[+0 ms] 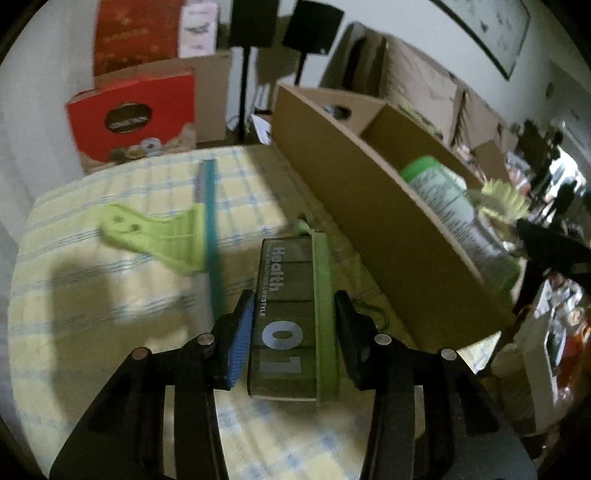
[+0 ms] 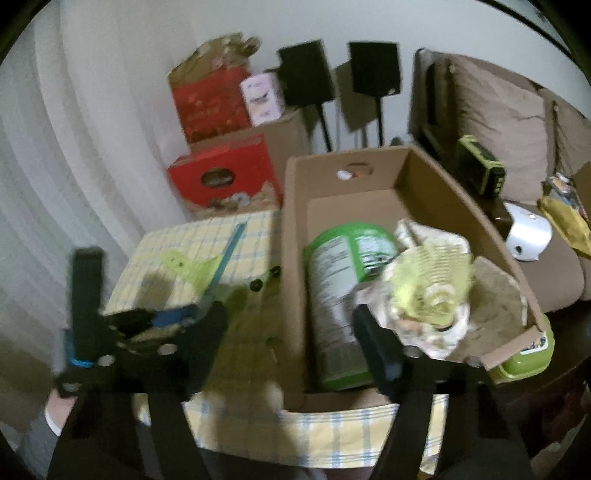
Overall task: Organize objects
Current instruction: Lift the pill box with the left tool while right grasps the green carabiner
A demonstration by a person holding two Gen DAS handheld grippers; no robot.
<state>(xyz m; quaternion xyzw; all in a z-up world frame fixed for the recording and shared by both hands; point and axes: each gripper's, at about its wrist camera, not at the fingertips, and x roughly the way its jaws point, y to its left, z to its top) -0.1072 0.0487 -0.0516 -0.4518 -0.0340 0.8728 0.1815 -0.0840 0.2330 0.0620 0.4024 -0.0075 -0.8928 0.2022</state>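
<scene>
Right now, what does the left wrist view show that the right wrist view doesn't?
Only the left wrist view: the left gripper shut on a dark pill box printed Health and 01, and a framed picture on the wall.

Only the right wrist view: the right gripper with open jaws, a white device on the sofa, and a green tub beside the carton.

Both: the carton holding the green bottle, the squeegee, the checked cloth, and the red box.
</scene>
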